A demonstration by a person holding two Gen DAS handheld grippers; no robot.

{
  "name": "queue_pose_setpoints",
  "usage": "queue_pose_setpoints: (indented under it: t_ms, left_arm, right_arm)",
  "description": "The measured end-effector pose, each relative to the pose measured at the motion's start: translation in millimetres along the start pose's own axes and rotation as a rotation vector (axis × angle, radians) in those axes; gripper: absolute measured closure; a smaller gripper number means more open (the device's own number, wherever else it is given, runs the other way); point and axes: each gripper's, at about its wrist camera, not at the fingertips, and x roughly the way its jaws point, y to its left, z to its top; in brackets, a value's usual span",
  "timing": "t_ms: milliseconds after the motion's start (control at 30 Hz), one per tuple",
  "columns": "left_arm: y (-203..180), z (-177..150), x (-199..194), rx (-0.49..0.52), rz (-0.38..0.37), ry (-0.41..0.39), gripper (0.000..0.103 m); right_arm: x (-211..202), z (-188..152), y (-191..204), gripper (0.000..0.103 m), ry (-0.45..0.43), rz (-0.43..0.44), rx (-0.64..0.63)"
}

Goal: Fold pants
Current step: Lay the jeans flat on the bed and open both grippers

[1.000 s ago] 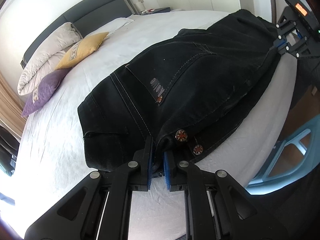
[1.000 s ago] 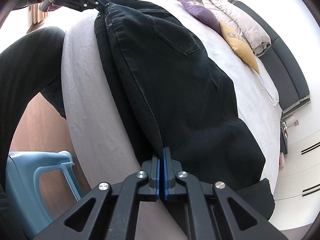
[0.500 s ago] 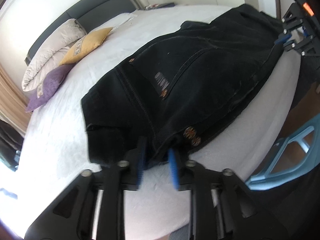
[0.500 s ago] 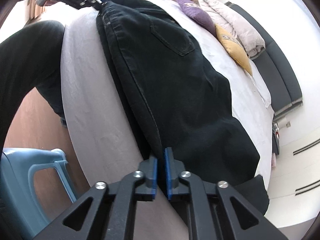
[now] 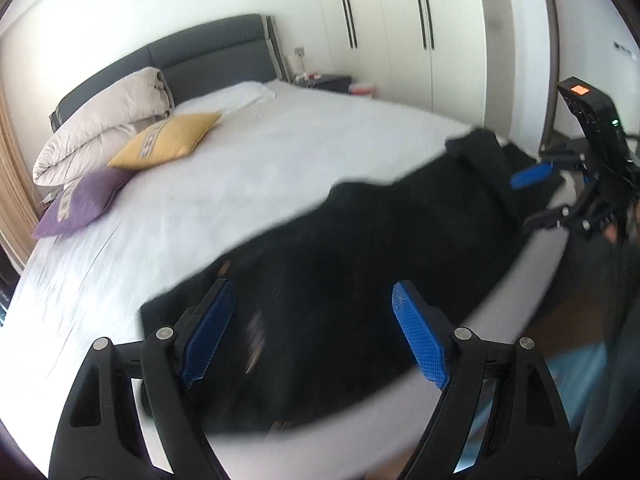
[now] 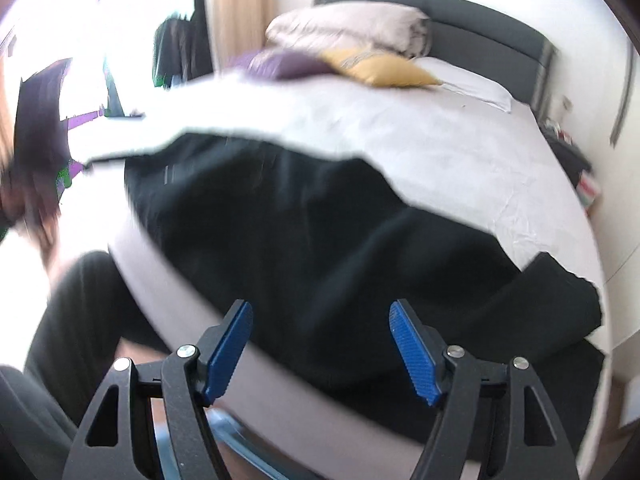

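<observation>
The black pants point(image 5: 360, 272) lie along the near edge of the white bed point(image 5: 280, 160), blurred by motion. My left gripper point(image 5: 316, 332) is open and empty, raised just above the waist end. My right gripper point(image 6: 320, 344) is open and empty above the other end of the pants point(image 6: 320, 220). It also shows in the left wrist view point(image 5: 560, 196) at the far right, open, beside the pants' leg end.
A yellow pillow point(image 5: 168, 142), a purple pillow point(image 5: 84, 204) and a folded grey duvet point(image 5: 108, 116) sit by the grey headboard point(image 5: 208, 52). White wardrobes point(image 5: 400, 28) stand behind the bed. A light blue chair point(image 5: 576, 368) stands below the bed edge. The person's dark legs point(image 6: 80, 304) are at left.
Both grippers have opened and let go of the pants, then lifted and pulled back from the bed edge. The pants now rest on the bed.
</observation>
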Motion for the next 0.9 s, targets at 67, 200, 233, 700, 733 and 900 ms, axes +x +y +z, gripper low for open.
queue_pose_setpoints:
  t_ms: [67,200,233,700,733,900]
  left_arm:
    - [-13,13,37,-0.018,-0.013,0.033,0.022]
    - [-28,-3,116,-0.115,-0.056,0.262,0.022]
    - [-34,-12,127,-0.112,-0.04,0.293,0.022]
    - [-54,-18,118,-0.138,0.043,0.251,0.021]
    - [-55,-16,121,-0.153,0.046,0.25,0.021]
    - [-51,-21,118,-0.191,0.055,0.24,0.017]
  right_arm:
    - [9,12,-4,0.029,-0.04,0.05,0.055]
    - [60,-1,-6,0.029,0.122,0.017,0.077]
    - [73,-14,-10,0.03,0.204,-0.018,0.086]
    - [0,24,-165,0.032,0.094,-0.306,0.468]
    - [10,34,-177,0.032,0.118,-0.335,0.488]
    - [66,53,-212,0.044,0.28,-0.367,0.514]
